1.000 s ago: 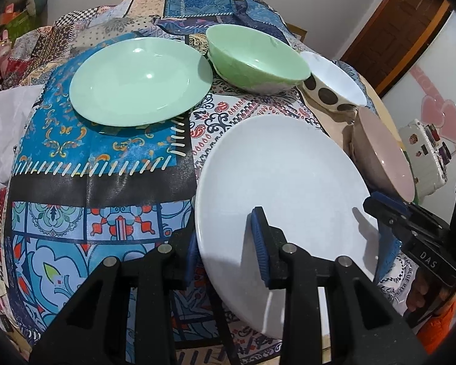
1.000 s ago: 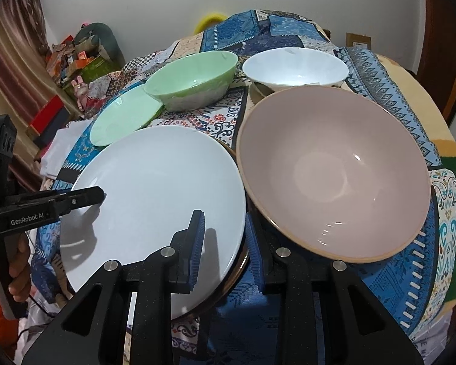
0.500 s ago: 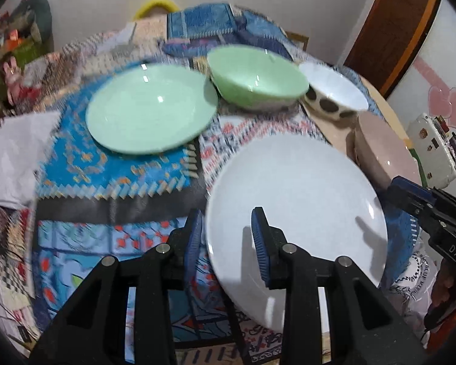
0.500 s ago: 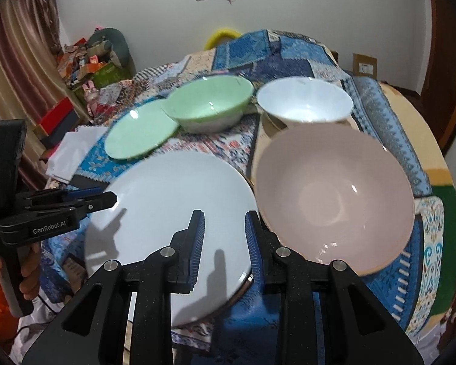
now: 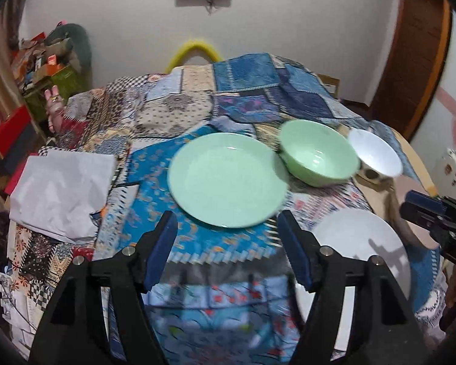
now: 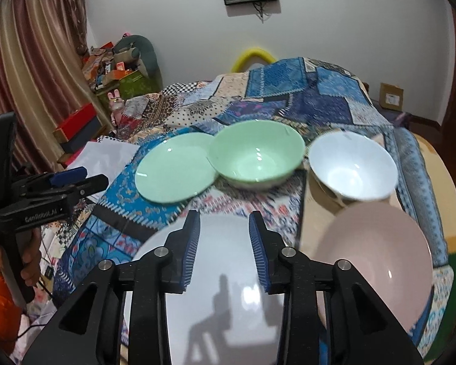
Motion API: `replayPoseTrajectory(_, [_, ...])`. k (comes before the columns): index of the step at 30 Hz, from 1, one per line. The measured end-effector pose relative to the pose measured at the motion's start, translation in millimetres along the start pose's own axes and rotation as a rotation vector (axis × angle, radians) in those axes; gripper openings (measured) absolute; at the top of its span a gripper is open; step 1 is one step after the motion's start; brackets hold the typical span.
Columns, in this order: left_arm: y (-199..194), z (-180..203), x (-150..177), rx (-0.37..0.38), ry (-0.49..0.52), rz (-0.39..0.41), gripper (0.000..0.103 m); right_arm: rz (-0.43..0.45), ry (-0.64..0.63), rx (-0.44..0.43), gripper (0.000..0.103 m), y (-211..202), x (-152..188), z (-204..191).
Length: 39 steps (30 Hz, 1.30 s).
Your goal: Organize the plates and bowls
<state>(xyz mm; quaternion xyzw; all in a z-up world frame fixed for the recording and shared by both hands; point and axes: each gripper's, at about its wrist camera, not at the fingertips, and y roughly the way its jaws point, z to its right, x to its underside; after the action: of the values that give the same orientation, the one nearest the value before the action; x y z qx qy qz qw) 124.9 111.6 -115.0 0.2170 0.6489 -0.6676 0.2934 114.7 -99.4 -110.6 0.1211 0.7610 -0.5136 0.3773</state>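
Observation:
A green plate (image 5: 226, 179) (image 6: 174, 167) lies on the patchwork-covered table, with a green bowl (image 5: 319, 152) (image 6: 257, 152) and a white bowl (image 5: 375, 153) (image 6: 352, 167) to its right. A white plate (image 5: 358, 243) (image 6: 228, 289) and a pink bowl (image 6: 374, 261) sit nearer the front. My left gripper (image 5: 226, 249) is open and empty, raised just in front of the green plate. My right gripper (image 6: 223, 249) is open and empty, above the white plate's far edge; it also shows in the left wrist view (image 5: 431, 216).
A white folded cloth (image 5: 60, 188) lies at the table's left edge. Boxes and clutter (image 6: 115, 70) stand along the left wall by a curtain. A yellow chair back (image 5: 194, 50) rises behind the table. A wooden door (image 5: 416, 45) is at the right.
Both grippers have lifted and pulled back from the white plate. The left gripper has opened wide and swung left toward the green plate. The right gripper has opened a little.

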Motion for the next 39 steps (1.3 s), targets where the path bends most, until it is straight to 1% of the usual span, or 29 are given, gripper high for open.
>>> replayPoseTrajectory(4, [18.4,-25.3,-9.0,0.007,-0.043,-0.028,0.07,-0.029,0.003,-0.034,0.033,21.3,-9.0,-5.9])
replayPoseTrajectory(8, [47.5,-48.9,-17.0,0.013,-0.068,-0.072,0.07,-0.073,0.011,-0.057,0.033,43.2,-14.5,-11.6])
replayPoseTrajectory(12, [78.8,-63.0,-19.3,0.029,-0.074,-0.118,0.07,-0.117,-0.021,-0.046,0.033,68.1,-20.2,-22.6])
replayPoseTrajectory(16, [104.8,-71.7,-21.5,0.065,-0.081,-0.139,0.069,-0.157,-0.039,-0.041,0.033,92.3,-24.9,-26.1])
replayPoseTrajectory(17, [109.4,-72.9,-21.9,0.074,-0.08,-0.139,0.067,-0.171,-0.033,-0.039,0.033,99.8,-26.2,-24.7])
replayPoseTrajectory(21, [128.3,-75.3,-24.9,0.117,-0.062,-0.155,0.047,-0.21,-0.025,-0.024,0.033,122.0,-30.0,-24.4])
replayPoseTrajectory(22, [132.1,-76.7,-26.0,0.126,-0.063,-0.161,0.045,-0.215,-0.025,-0.025,0.033,123.7,-30.0,-24.5])
replayPoseTrajectory(24, [140.9,-79.7,-26.6,0.144,-0.07,-0.178,0.037,-0.226,-0.027,-0.024,0.033,129.6,-30.4,-26.8])
replayPoseTrajectory(25, [144.7,-80.8,-26.8,0.15,-0.073,-0.186,0.036,-0.234,-0.029,-0.021,0.033,133.5,-29.9,-29.0])
replayPoseTrajectory(27, [152.1,-83.9,-26.5,0.165,-0.084,-0.198,0.031,-0.249,-0.032,-0.016,0.033,139.0,-29.1,-31.1])
replayPoseTrajectory(33, [160.1,-89.3,-26.7,0.208,-0.105,-0.191,0.031,-0.275,-0.01,0.016,0.033,156.4,-30.4,-26.6])
replayPoseTrajectory(35, [161.5,-88.9,-27.3,0.21,-0.104,-0.189,0.03,-0.277,0.013,0.003,0.033,160.1,-31.2,-23.9])
replayPoseTrajectory(36, [161.4,-88.2,-27.5,0.209,-0.101,-0.187,0.03,-0.276,0.02,-0.003,0.029,161.2,-31.3,-23.9])
replayPoseTrajectory(39, [159.3,-87.8,-27.6,0.209,-0.102,-0.183,0.03,-0.271,0.025,0.003,0.029,162.2,-31.2,-25.2])
